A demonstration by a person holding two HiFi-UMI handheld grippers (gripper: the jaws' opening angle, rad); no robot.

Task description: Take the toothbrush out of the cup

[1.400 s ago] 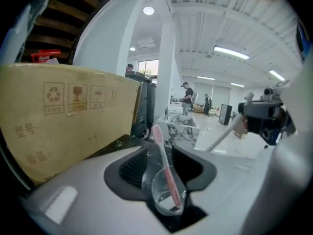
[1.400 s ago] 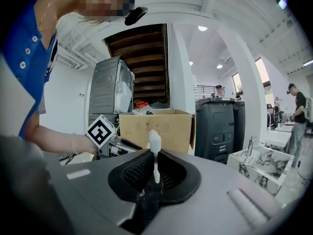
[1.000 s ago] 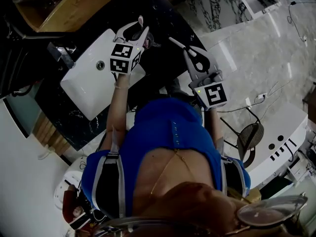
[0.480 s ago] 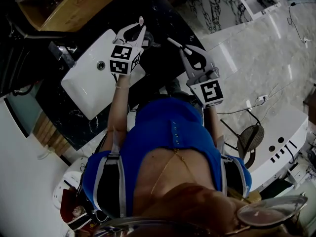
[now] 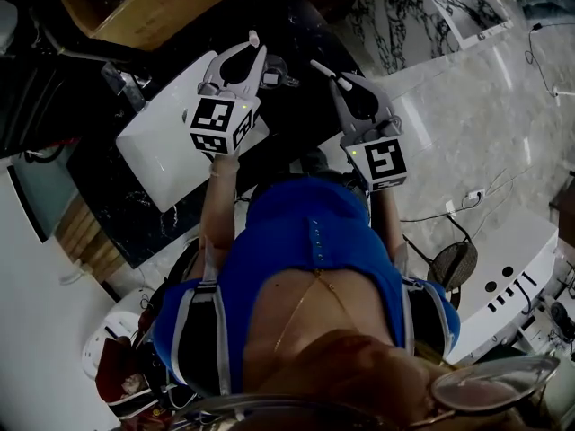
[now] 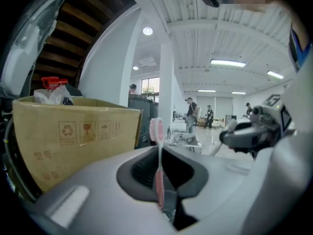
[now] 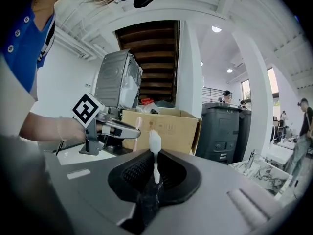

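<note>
My left gripper (image 5: 256,54) holds a pink toothbrush (image 5: 253,37) above the dark counter; its jaws are still closing on the handle. In the left gripper view the pink toothbrush (image 6: 157,151) stands upright between the pads (image 6: 166,202). My right gripper (image 5: 340,83) is shut on a white toothbrush (image 5: 320,66), which rises from its jaws (image 7: 151,190) as a white toothbrush (image 7: 154,155) with its head up. A dim clear cup (image 5: 277,70) sits on the counter between the two grippers, just below the left one's tips.
A white basin (image 5: 166,146) is set in the black counter to the left. A cardboard box (image 6: 73,136) stands behind it. Grey bins (image 7: 222,131) are on the right. Pale marbled floor (image 5: 467,106) lies beyond, with people far off.
The left jaws, apart around the pink toothbrush a second ago, have come together on it. Both grippers sit slightly higher in the head view. The right gripper's hold is unchanged.
</note>
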